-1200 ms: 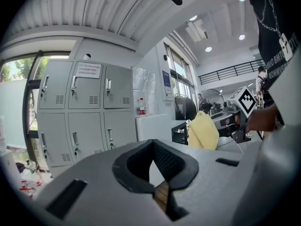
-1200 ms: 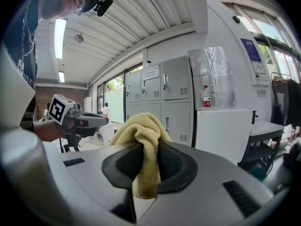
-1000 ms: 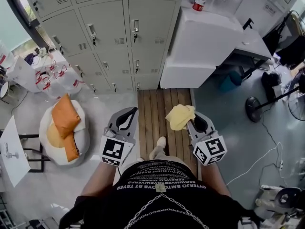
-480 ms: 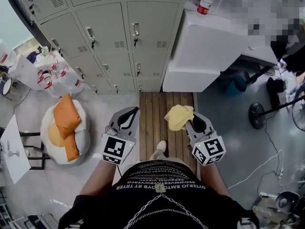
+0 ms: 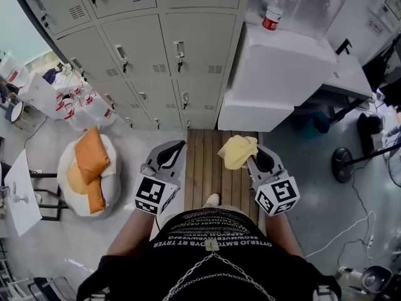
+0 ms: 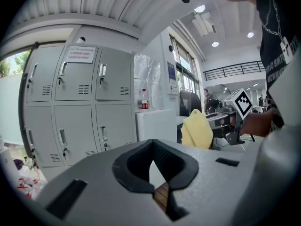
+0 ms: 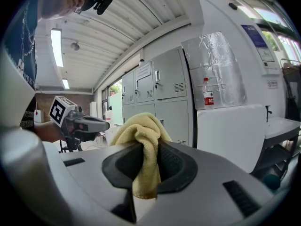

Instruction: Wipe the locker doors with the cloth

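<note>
Both grippers have edged nearer the locker doors [image 5: 194, 55]. Right gripper [image 5: 252, 160] stays clamped on the yellow cloth [image 5: 237, 150], bunched forward for wiping, well short of the doors. Left gripper [image 5: 177, 147] is closed and empty, held clear.

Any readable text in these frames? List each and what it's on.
Nothing reads clearly.
Notice on a locker door: red print, too small.
Bottle label: red, too small.
Blue sign on the wall: blurred.
Shirt print: upside down, not legible.
Left cube, right cube: square markers only, no words.
</note>
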{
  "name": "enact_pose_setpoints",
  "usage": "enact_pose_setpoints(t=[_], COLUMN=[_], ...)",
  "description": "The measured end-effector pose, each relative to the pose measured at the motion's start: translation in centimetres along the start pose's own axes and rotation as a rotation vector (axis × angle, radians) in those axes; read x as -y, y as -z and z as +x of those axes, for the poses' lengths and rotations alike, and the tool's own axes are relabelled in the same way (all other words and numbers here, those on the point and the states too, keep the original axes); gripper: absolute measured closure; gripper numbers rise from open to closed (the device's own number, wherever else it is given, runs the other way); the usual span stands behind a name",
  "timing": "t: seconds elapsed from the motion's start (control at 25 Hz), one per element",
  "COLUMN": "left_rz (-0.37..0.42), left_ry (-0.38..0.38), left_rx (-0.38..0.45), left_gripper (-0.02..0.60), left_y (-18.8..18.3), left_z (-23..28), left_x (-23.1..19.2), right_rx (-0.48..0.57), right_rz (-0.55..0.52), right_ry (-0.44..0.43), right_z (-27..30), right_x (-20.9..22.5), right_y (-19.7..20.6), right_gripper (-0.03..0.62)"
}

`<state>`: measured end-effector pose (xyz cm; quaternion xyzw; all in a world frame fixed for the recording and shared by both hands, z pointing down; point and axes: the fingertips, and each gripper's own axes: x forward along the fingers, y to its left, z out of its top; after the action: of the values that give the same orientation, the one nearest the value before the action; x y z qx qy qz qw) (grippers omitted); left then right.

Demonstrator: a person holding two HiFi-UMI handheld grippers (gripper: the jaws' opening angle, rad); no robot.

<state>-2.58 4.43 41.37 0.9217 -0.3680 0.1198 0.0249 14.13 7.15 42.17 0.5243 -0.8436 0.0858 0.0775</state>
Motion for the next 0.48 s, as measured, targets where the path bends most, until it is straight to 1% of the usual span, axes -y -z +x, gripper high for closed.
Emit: enact_pose_setpoints(t=[0.2,0.48], left_rz=[0.011,0.008], left_ry=[-0.027,-0.068], left_rx=[0.017,0.015], left_gripper=[0.577,0.577], left_y=[-1.4,-2.0], left_z=[2.2,4.3], left_x=[0.0,0.0], right_rx=[0.02,0.036], right_rz=[-0.011,-0.024], right_ry=[-0.023,-0.057], right_z=[1.0,1.9], right_x=[2.4,5.1], right_y=[-0.9,-1.9], right_gripper=[0.53,0.53])
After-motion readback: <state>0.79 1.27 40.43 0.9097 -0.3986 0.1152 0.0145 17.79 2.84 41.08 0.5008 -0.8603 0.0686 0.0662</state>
